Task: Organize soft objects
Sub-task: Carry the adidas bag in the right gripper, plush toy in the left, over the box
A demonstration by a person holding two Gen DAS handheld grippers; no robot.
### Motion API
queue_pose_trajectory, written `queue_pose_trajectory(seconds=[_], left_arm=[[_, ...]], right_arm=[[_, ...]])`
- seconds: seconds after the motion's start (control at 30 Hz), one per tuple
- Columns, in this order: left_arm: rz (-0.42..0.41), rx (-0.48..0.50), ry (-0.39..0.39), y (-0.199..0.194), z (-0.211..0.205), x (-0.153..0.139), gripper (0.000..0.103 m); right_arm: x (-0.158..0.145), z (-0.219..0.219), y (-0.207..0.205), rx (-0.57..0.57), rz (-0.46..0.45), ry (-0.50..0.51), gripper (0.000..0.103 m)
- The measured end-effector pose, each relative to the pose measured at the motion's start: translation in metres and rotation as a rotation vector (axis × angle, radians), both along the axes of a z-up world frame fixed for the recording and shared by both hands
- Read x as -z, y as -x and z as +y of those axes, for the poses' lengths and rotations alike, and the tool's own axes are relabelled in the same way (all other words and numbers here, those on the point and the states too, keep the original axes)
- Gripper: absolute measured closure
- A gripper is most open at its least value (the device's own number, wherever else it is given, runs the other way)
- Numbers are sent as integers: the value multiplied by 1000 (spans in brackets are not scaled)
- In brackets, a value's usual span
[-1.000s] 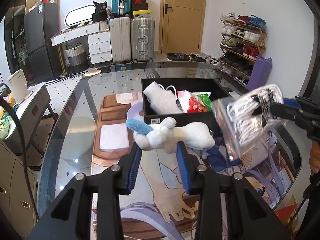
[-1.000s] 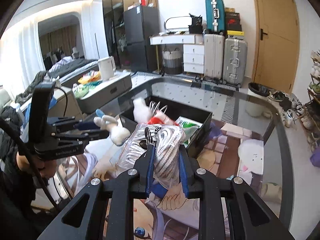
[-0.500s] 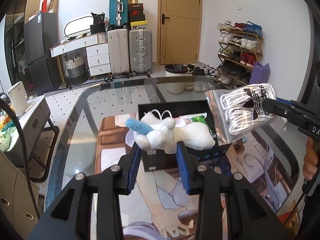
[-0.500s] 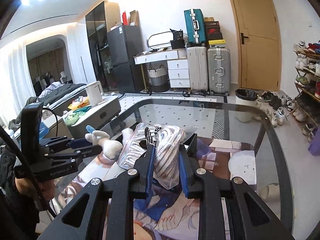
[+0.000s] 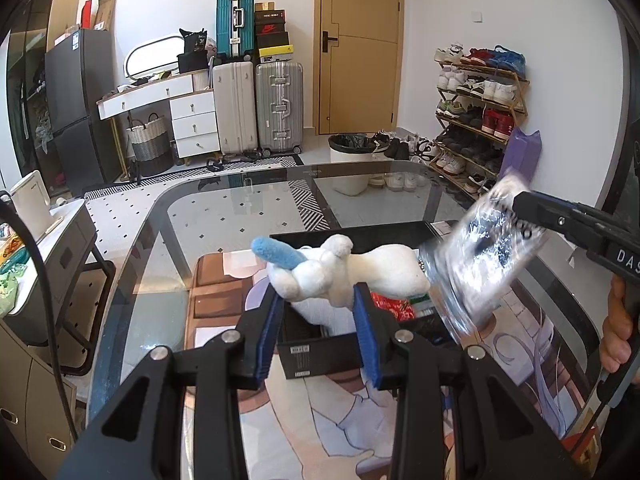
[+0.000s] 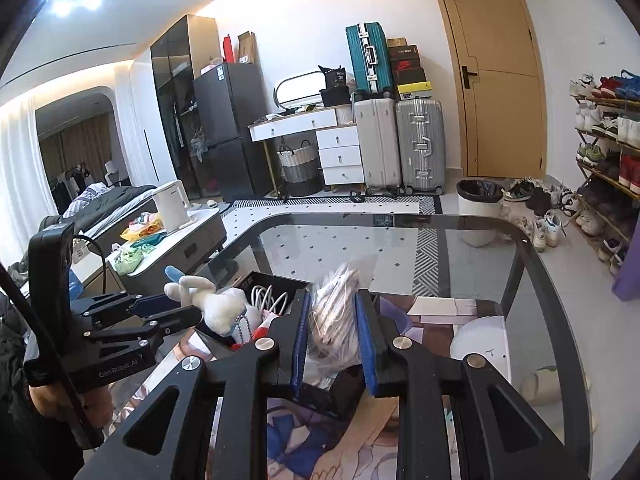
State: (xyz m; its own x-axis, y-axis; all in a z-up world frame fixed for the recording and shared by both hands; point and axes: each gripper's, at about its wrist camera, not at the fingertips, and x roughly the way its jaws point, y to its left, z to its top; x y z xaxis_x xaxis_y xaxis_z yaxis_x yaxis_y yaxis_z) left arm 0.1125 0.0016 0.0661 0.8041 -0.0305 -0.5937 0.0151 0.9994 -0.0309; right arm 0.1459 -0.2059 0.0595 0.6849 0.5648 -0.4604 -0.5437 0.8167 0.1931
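Both claws hang over the open black rectangular box (image 5: 352, 236) on the glass table (image 6: 540, 264): the left gripper (image 5: 318, 312) is clamped on a white plush toy with a blue ear (image 5: 340, 272), and the right gripper (image 6: 332, 320) is pinched tight on a crinkly clear plastic bag (image 6: 336, 312). Beyond the box's far wall the glass runs bare to the table's rounded edge. The bag is motion-blurred, and the toy hides much of the box's inside.

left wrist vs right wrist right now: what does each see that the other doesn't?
Left wrist only: red packet in the box, purple bag by the shoe rack, the hand on the right gripper.
Right wrist only: white cable in the box, kettle, bed.
Both: left gripper shut on the plush, right gripper shut on the plastic bag, black box, glass table, suitcases.
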Motion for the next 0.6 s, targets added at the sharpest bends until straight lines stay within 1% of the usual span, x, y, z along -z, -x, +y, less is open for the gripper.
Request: queue_pose_trajectory(seconds=[0.13,0.27,0.6], left_arm=[[19,4,5,-8,-1,7,69],[32,9,9,-9,0,13,69],[37,15,10,-17,-4,14,69]], right_arm=[[9,10,-11,-15,23,19,84],[19,16,-19,-21,47,34,85],[28,18,-32,-5,67,26,85]])
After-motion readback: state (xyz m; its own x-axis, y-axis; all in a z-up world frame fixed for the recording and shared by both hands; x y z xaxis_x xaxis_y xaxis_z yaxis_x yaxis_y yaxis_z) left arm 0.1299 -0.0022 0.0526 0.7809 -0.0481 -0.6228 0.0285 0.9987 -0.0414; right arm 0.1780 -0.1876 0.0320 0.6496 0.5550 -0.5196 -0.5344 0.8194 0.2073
